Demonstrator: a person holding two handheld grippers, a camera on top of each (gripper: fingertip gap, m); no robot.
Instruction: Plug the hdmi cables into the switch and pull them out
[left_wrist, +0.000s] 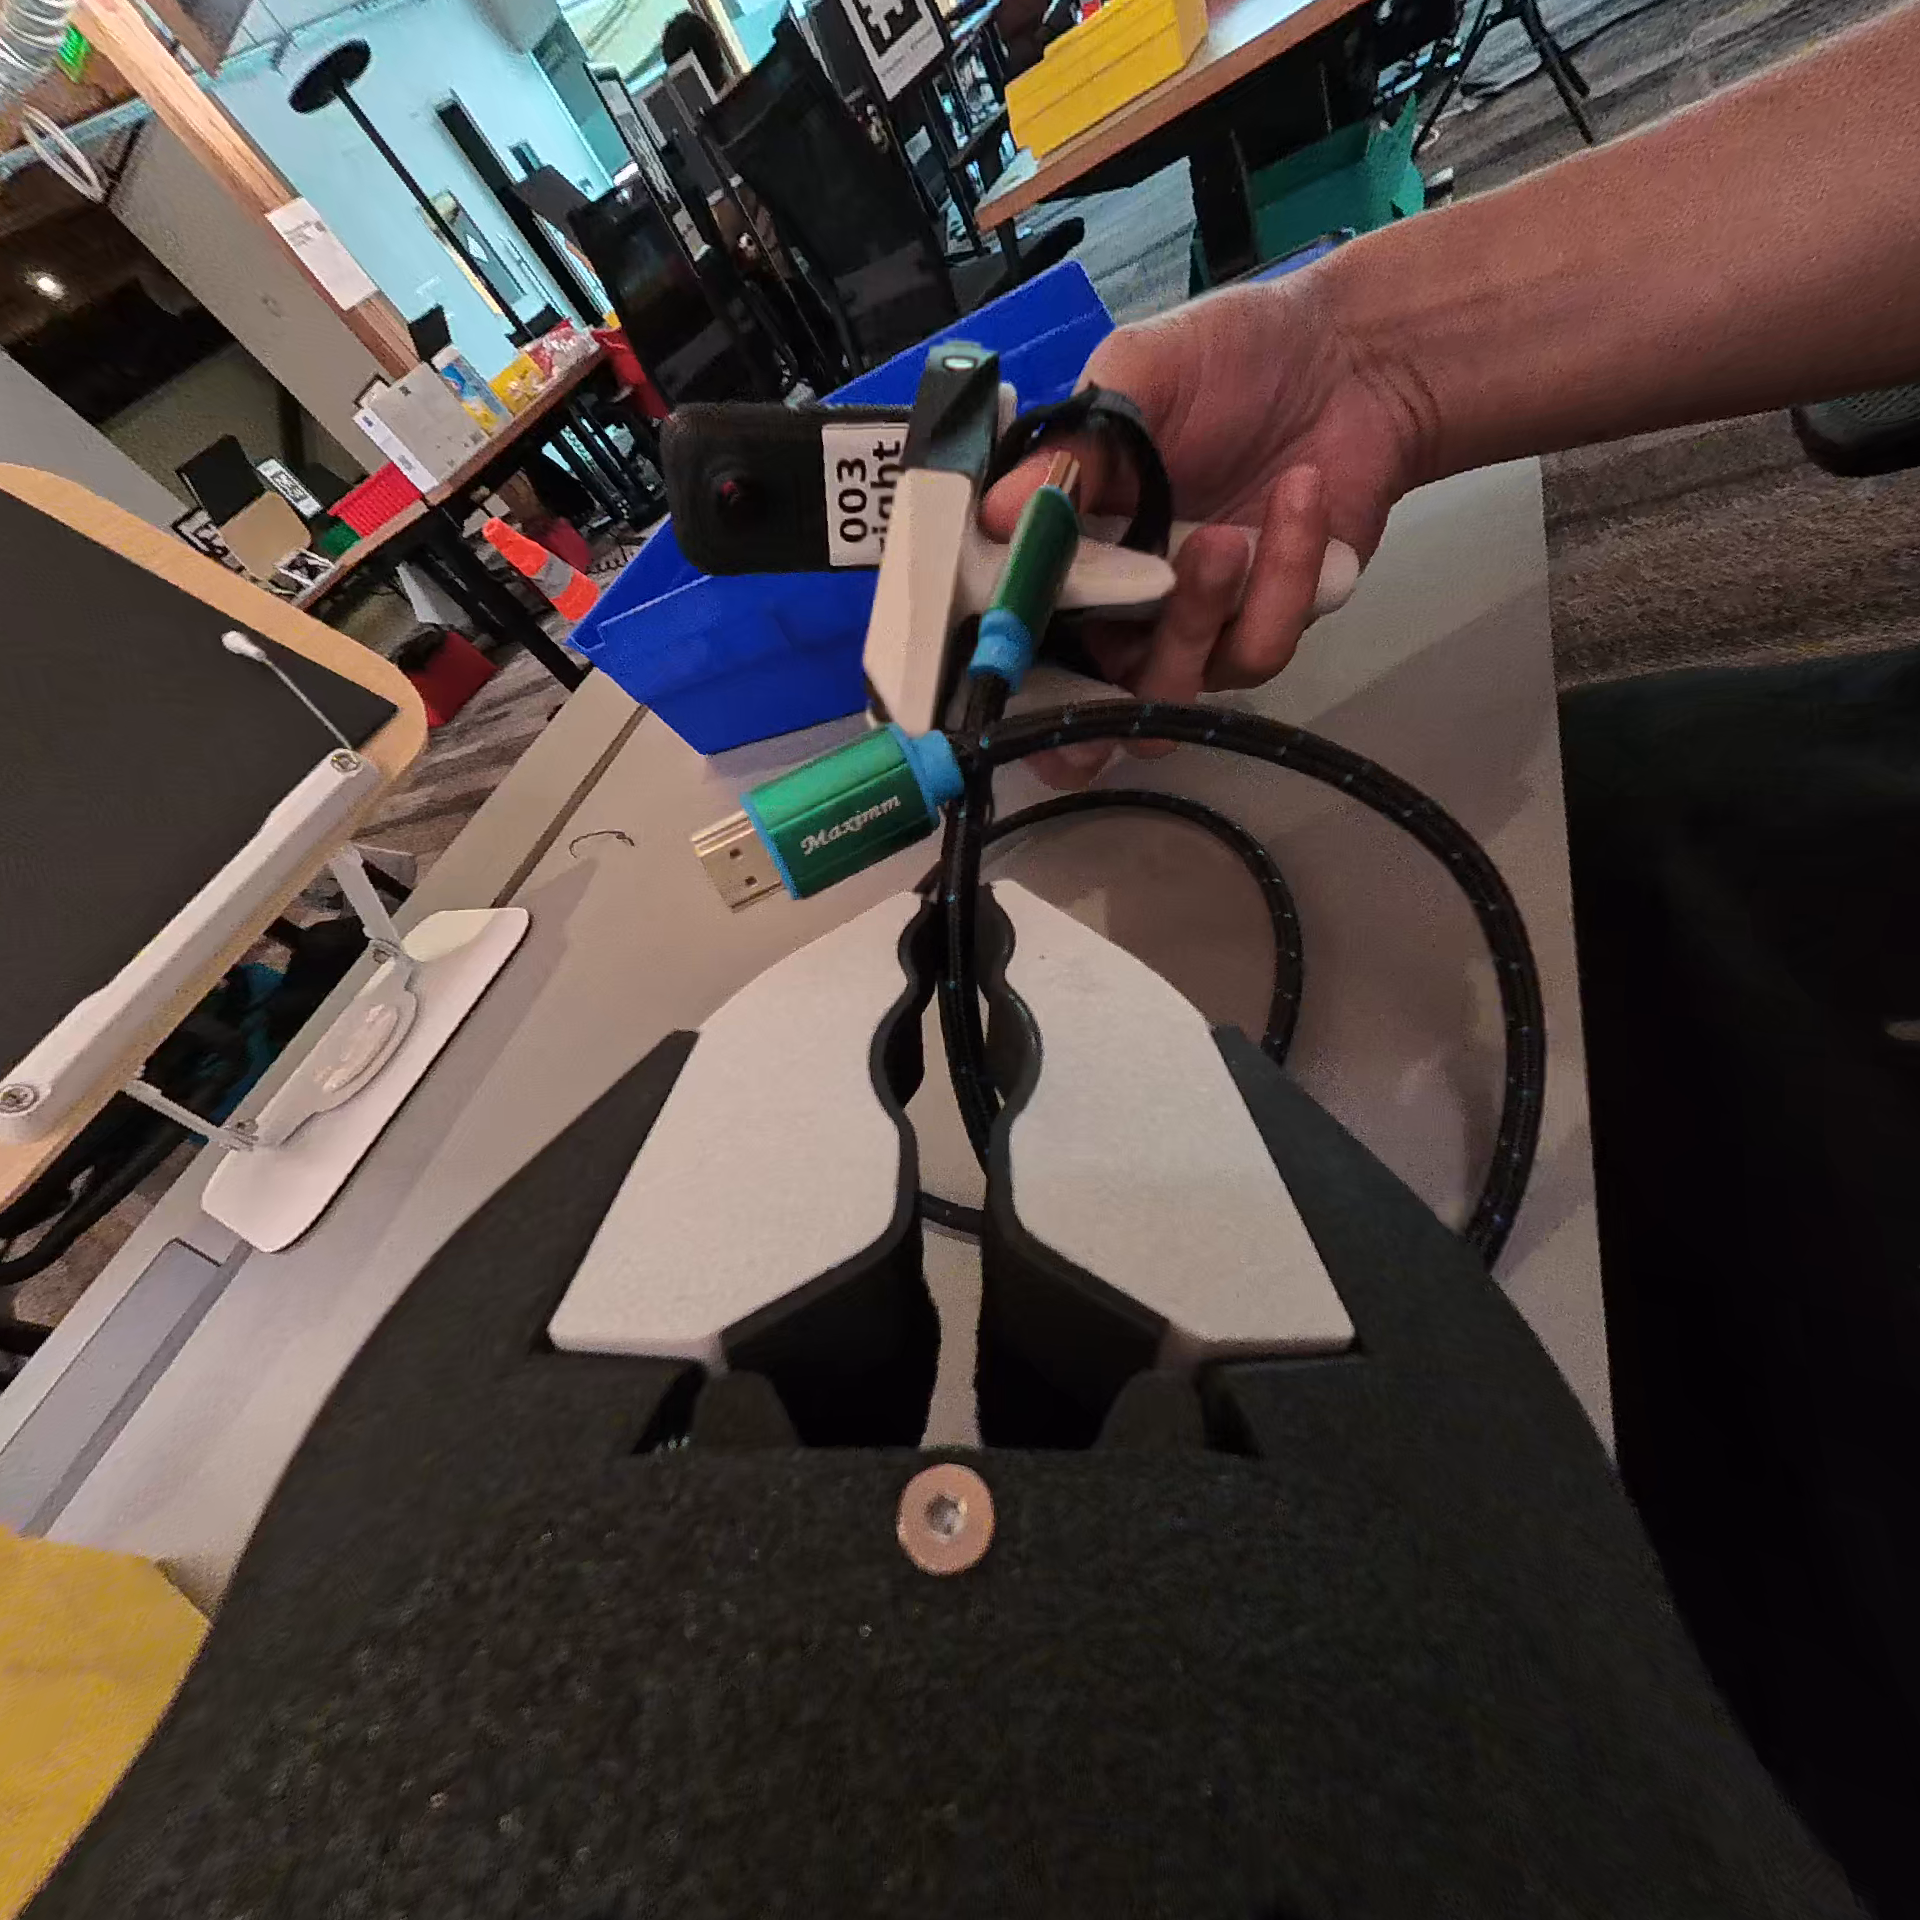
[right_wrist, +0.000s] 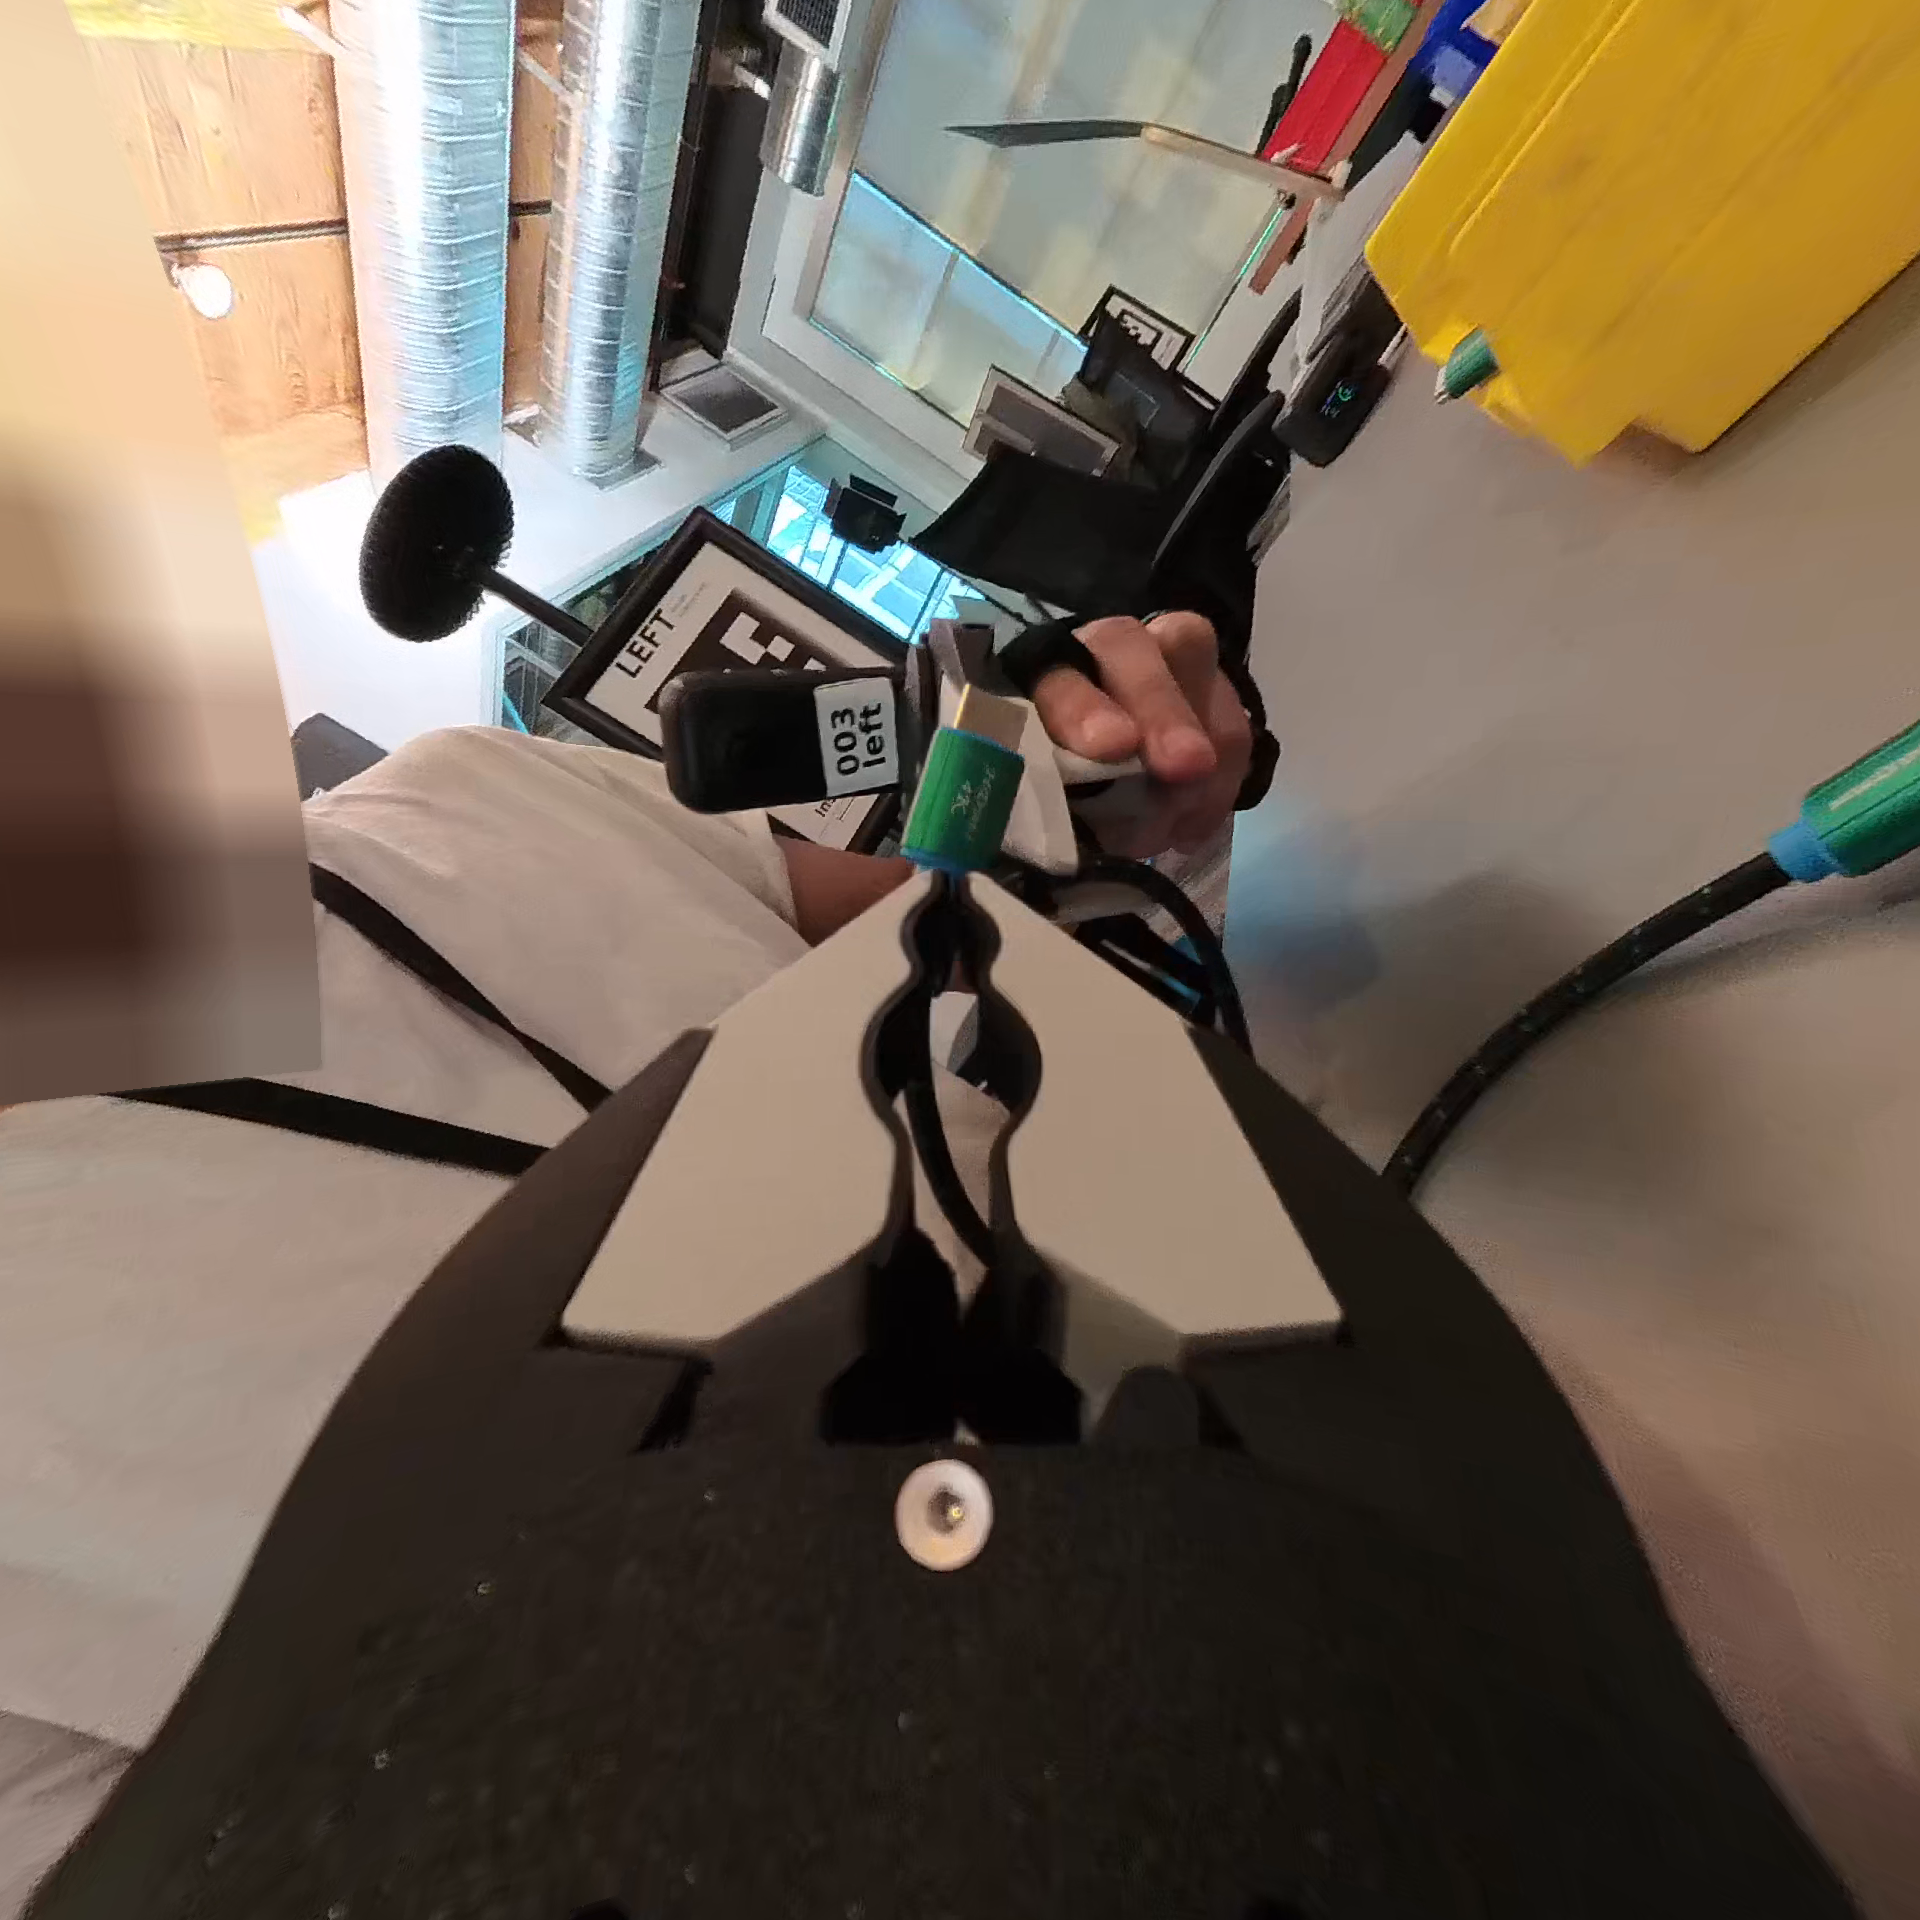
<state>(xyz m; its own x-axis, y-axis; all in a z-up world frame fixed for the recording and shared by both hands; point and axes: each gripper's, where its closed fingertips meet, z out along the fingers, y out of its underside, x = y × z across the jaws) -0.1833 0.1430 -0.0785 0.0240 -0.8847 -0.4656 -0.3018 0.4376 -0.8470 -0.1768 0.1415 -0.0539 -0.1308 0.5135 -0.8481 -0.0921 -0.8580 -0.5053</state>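
Each gripper, left gripper (left_wrist: 954, 914) and right gripper (right_wrist: 951, 888), has pale grey fingers with wavy black inner edges on a black, grainy body with one silver screw. A black camera with a white label rides on each. The person wears what looks like a white top crossed by black straps.

The braided cable (left_wrist: 1496, 997) loops over the grey table (left_wrist: 1434, 582) and vanishes beneath the left gripper (left_wrist: 957, 914). Beside that table, the yellow bin (right_wrist: 1662, 208) runs off the frame's edge. A green plug (right_wrist: 1860, 800) is cropped; its metal tip, probably bare, stays unseen.
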